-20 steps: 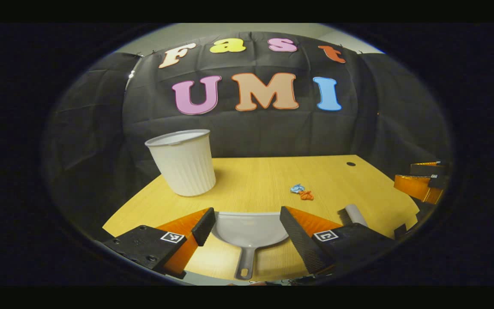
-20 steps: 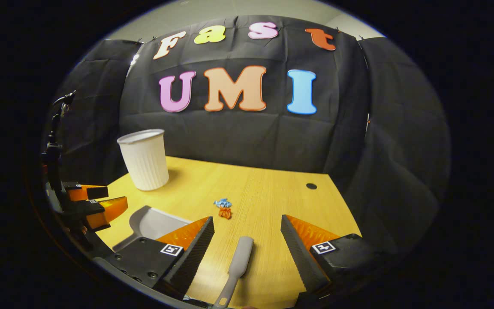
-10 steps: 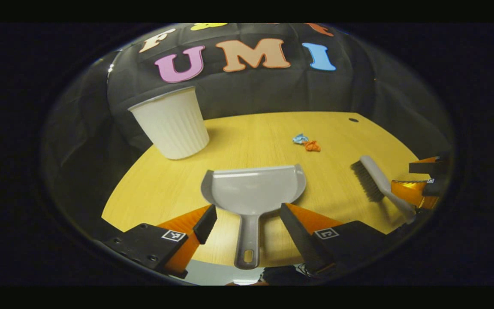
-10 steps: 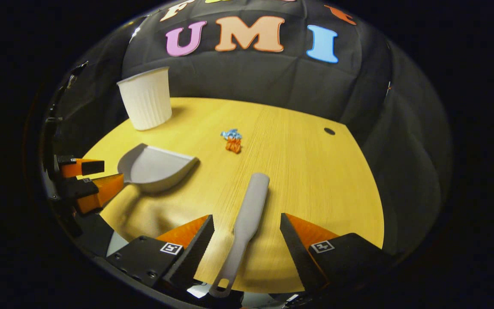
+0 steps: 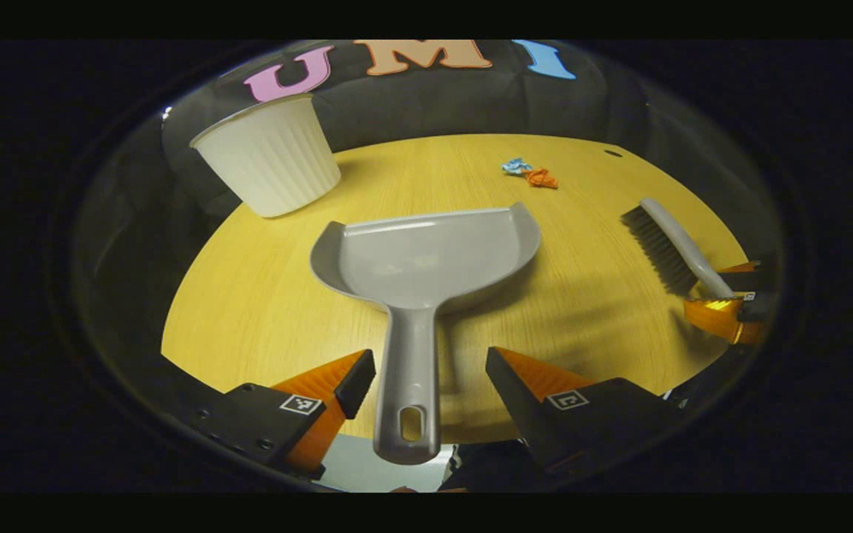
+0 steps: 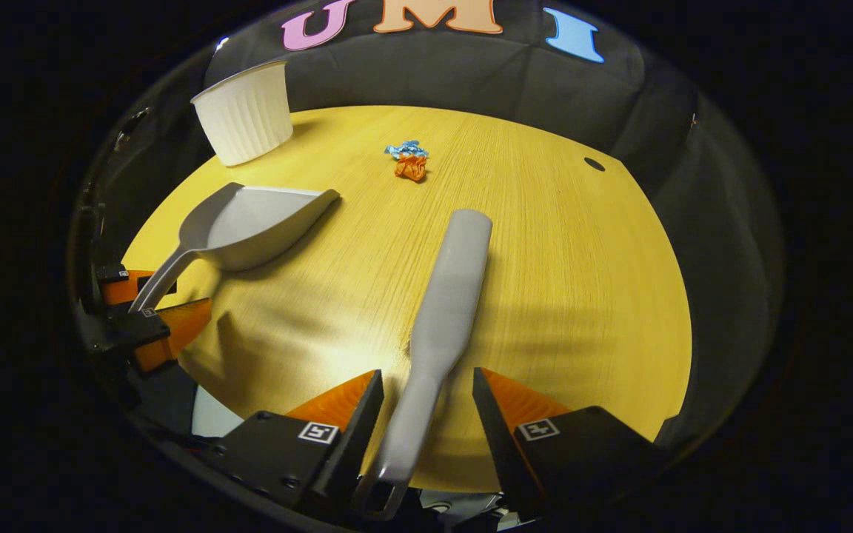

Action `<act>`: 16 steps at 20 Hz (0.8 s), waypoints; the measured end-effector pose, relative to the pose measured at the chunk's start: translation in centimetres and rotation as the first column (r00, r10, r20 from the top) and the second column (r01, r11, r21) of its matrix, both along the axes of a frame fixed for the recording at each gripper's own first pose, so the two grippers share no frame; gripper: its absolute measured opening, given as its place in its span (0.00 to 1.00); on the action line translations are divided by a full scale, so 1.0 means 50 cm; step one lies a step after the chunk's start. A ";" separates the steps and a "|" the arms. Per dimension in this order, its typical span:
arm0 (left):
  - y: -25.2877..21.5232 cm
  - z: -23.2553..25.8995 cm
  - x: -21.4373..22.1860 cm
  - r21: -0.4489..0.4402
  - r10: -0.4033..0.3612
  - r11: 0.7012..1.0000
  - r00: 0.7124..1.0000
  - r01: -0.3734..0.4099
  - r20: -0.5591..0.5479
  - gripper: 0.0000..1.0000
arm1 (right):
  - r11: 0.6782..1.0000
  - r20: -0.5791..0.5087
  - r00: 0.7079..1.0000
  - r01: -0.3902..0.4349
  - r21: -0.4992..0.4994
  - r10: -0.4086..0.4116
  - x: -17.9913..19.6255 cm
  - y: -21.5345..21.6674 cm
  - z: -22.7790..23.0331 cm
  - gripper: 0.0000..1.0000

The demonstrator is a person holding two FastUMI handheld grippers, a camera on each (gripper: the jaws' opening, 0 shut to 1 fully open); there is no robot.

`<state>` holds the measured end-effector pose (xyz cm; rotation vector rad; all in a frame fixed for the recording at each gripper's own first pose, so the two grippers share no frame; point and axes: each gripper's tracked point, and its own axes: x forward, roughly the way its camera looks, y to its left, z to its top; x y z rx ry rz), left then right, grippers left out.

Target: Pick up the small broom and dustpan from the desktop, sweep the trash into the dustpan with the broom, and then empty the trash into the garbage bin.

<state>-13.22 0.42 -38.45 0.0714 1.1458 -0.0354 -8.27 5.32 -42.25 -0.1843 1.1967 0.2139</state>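
A stiff, light plastic dustpan [image 5: 426, 252] and broom [image 6: 445, 311] lie on the counter [image 6: 560, 259], best grasped by their slim handles; left claw [image 5: 430, 370] and right claw [image 6: 426, 392] gape astride them, untouching.

I am working in a staged recording booth, a lab mock-up of a household corner and not a lived-in home. Black cloth [image 6: 471, 66] hangs in creased folds as the wall right behind my worktop [image 6: 560, 266] and wraps round its sides. The worktop is a light wood-grain office desk with a curved edge and 1 round cable hole [image 6: 594, 163] near its far corner. On it sits a sparse, arranged set of props: a white ribbed garbage bin [image 5: 271, 163], a grey dustpan [image 5: 426, 252], a grey small broom [image 6: 445, 311] and 2 crumpled scraps of trash [image 6: 409, 161], blue and orange, touching each other.
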 end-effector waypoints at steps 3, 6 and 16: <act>-0.008 -0.007 0.011 -0.016 0.009 1.000 1.000 -0.009 -0.008 0.69 | 1.000 -0.014 1.000 -0.003 -0.027 0.003 0.006 -0.017 -0.001 0.37; 0.002 -0.011 0.010 -0.019 0.016 1.000 0.999 -0.017 -0.047 0.32 | 1.000 -0.038 0.999 -0.012 0.006 0.012 0.002 -0.016 0.005 0.20; -0.043 0.059 0.091 0.014 -0.109 0.994 0.990 0.108 0.091 0.27 | 0.993 0.089 0.992 -0.099 0.062 0.093 0.096 -0.073 0.040 0.15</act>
